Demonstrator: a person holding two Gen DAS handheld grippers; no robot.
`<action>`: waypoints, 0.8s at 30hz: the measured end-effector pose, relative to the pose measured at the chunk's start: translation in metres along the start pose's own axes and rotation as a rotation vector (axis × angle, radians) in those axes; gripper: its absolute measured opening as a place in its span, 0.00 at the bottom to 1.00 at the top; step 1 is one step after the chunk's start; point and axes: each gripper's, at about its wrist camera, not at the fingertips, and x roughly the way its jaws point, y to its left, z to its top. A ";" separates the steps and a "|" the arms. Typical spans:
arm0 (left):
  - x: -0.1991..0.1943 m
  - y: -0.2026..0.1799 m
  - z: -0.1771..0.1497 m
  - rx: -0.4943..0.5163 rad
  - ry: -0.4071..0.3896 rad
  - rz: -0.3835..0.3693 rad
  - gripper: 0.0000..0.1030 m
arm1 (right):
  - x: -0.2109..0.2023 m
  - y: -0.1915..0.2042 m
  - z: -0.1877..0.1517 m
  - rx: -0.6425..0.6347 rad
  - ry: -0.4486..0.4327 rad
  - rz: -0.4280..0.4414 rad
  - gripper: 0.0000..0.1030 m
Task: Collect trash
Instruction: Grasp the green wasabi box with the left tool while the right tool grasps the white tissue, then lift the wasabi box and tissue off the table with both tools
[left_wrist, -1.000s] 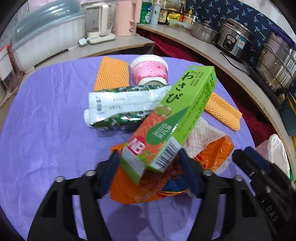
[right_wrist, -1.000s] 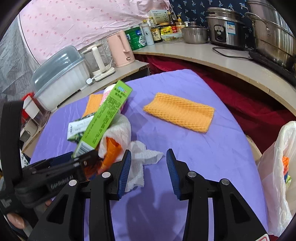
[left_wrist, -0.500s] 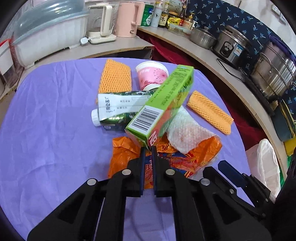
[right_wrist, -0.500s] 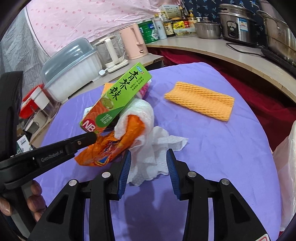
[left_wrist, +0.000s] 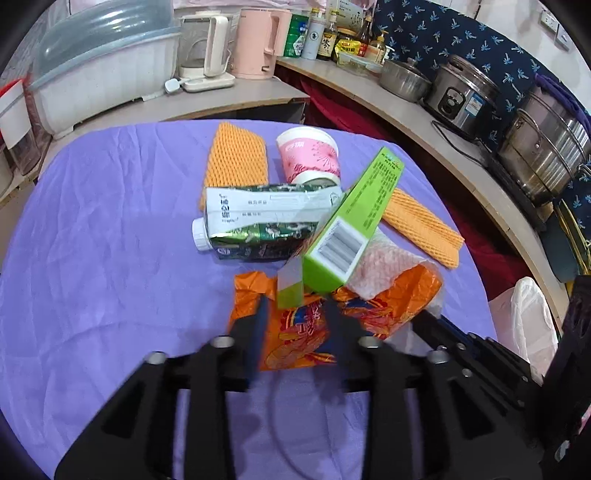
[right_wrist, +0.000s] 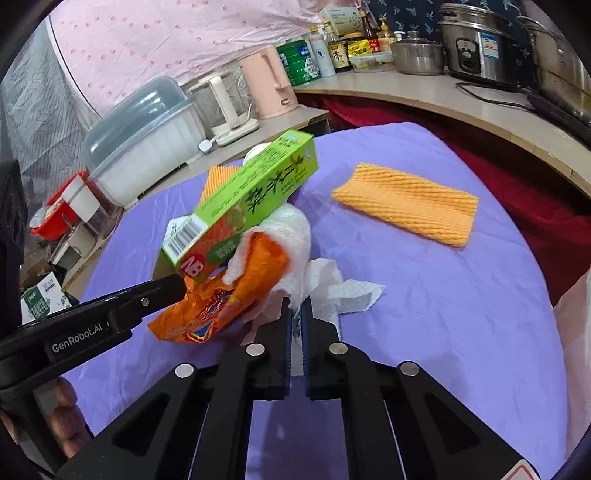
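Note:
My left gripper (left_wrist: 293, 314) has its jaws parted and blurred around the end flap of a green wasabi box (left_wrist: 351, 225); the box tilts up over an orange snack bag (left_wrist: 314, 328). In the right wrist view the left gripper (right_wrist: 168, 290) touches the box (right_wrist: 243, 199) and the bag (right_wrist: 221, 295). My right gripper (right_wrist: 294, 314) is shut on a crumpled white paper towel (right_wrist: 332, 284) beside the bag. A milk carton (left_wrist: 266, 221), a pink cup (left_wrist: 308, 153) and two orange foam nets (left_wrist: 236, 158) (right_wrist: 406, 201) lie on the purple cloth.
The purple table cloth (left_wrist: 92, 240) covers the table. A white plastic bag (left_wrist: 528, 321) hangs off the right edge. Behind are a counter with a dish cover (left_wrist: 96, 74), kettles (left_wrist: 255, 40), bottles and steel pots (left_wrist: 461, 96).
My left jaws were wide, then shut on the box, and now stand parted and blurred. My right gripper has closed on the paper towel. The box has tipped up further.

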 end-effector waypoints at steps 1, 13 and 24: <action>-0.002 -0.002 0.000 0.005 -0.017 0.007 0.48 | -0.005 -0.003 0.000 0.002 -0.007 -0.005 0.04; 0.029 -0.030 0.017 0.117 -0.029 0.014 0.56 | -0.020 -0.041 -0.006 0.065 0.006 -0.048 0.04; 0.033 -0.051 0.002 0.168 0.014 -0.020 0.32 | -0.032 -0.028 -0.005 0.007 -0.025 -0.053 0.22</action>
